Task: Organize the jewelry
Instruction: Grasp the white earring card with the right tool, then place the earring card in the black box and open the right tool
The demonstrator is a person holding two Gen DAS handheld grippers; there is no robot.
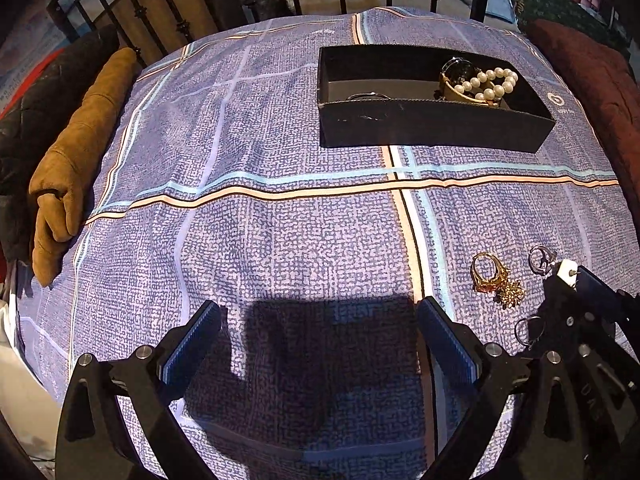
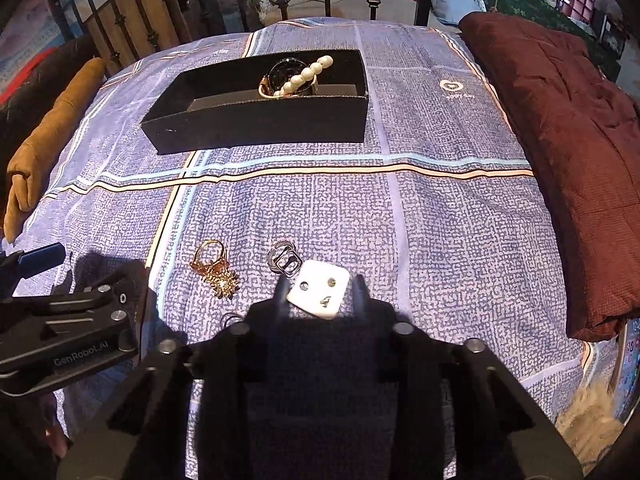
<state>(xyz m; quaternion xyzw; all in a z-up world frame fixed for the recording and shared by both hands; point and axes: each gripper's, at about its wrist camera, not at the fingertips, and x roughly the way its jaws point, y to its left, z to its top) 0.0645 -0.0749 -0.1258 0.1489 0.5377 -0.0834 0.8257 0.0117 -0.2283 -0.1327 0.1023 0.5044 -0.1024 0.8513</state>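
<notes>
Beyond both my tools, the black box point(image 2: 256, 132) on the bed point(image 2: 440, 220) holds a pearl bracelet point(image 2: 308, 74). My left tool point(image 1: 320, 344) stands apart, empty. My right tool point(image 2: 320, 294) is clamped on a white card point(image 2: 318, 290); a gold ring point(image 2: 214, 266) lies just left.

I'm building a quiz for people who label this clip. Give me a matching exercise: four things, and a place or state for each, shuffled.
1 pearls
2 gold ring
3 card
4 left gripper

A lying on the bedspread
B open, nothing between its fingers
C in the box
D held by the right gripper

Pairs: 1-C, 2-A, 3-D, 4-B
</notes>
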